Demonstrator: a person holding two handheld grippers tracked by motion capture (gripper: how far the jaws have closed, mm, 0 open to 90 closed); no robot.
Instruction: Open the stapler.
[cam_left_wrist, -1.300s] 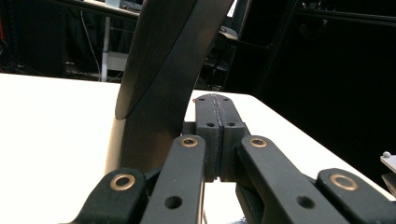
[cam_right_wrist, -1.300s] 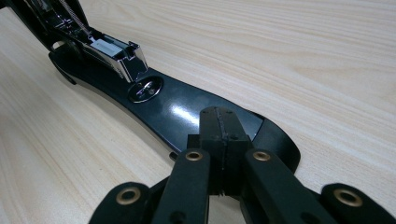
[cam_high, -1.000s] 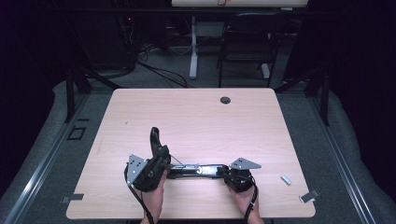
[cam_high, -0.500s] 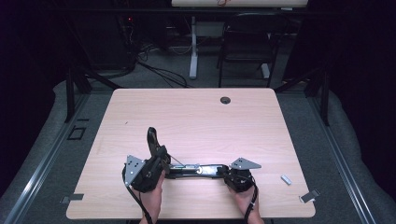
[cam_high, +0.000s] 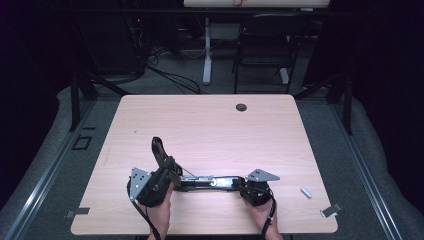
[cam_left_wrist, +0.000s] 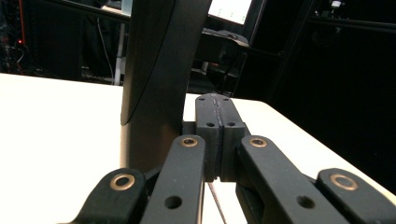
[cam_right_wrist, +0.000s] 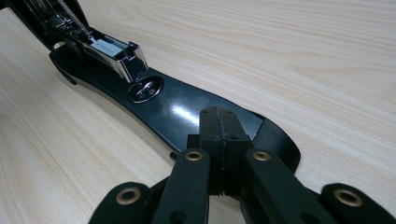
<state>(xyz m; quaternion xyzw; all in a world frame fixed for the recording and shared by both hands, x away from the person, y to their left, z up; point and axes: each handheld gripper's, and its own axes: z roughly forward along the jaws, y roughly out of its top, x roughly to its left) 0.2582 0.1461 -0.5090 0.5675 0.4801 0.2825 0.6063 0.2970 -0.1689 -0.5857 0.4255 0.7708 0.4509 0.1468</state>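
Stapler (cam_high: 207, 181): lies opened at 6 o'clock on the surface (cam_high: 210, 125), top arm (cam_high: 161, 152) raised. Left claw (cam_high: 172, 176) closed beside its hinge; right claw (cam_right_wrist: 223, 130) closed, pressing its base front. Staple strip (cam_high: 306, 192) at 4 o'clock: loading appears outstanding.

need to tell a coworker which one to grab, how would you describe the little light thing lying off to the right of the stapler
Start from the wooden table and go to its near right corner. There, right of the right gripper and the opened black stapler, lies a small pale oblong piece. Unlike the grey tape strip at the table's edge, it sits farther in and is lighter.
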